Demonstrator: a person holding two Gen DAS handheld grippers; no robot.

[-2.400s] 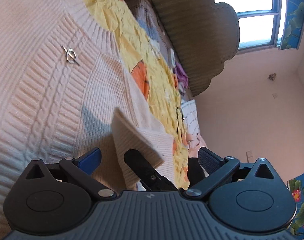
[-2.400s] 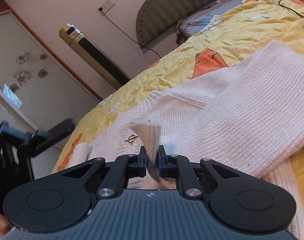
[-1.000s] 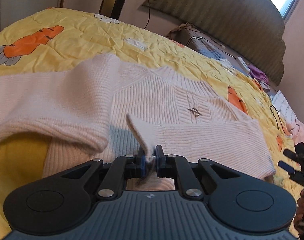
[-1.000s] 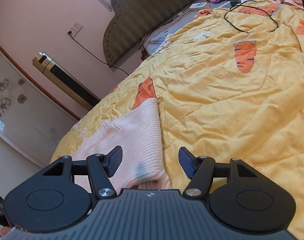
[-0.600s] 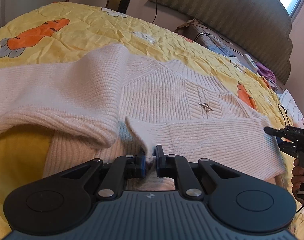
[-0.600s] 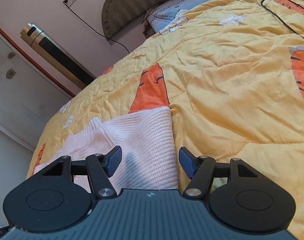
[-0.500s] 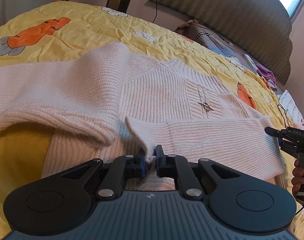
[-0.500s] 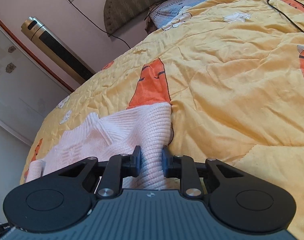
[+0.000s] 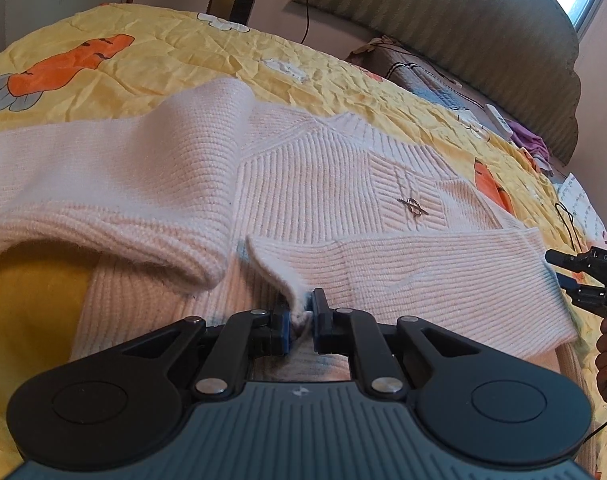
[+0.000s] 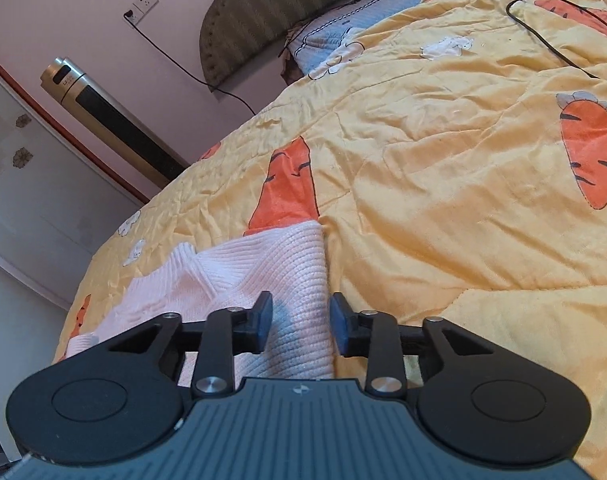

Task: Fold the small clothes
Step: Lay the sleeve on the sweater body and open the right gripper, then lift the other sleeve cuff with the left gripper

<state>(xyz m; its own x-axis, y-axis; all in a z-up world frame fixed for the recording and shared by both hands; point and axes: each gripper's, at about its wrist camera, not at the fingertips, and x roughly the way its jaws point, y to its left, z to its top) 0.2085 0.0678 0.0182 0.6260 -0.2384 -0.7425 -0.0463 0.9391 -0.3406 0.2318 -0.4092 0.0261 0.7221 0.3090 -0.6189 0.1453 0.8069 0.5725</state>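
Note:
A pale pink knit sweater point(image 9: 323, 184) lies spread on the yellow carrot-print quilt point(image 9: 103, 52), with a small metal brooch point(image 9: 413, 207) on its chest. One sleeve point(image 9: 423, 276) is folded across the body, and my left gripper point(image 9: 301, 316) is shut on its cuff. The other sleeve point(image 9: 103, 200) lies bunched at the left. My right gripper point(image 10: 297, 320) is open, its jaws straddling the sweater's folded edge point(image 10: 287, 280). It also shows at the right edge of the left wrist view point(image 9: 579, 276).
A padded headboard point(image 9: 443, 24) and pillows stand at the far end of the bed. A black cable point(image 10: 551, 36) lies on the quilt at the far right. A tower fan point(image 10: 107, 120) stands beside the bed by the wall.
My right gripper closed on the sweater's folded edge half a second ago and has opened again. My left gripper stays shut on the cuff and has shifted slightly closer to the sweater.

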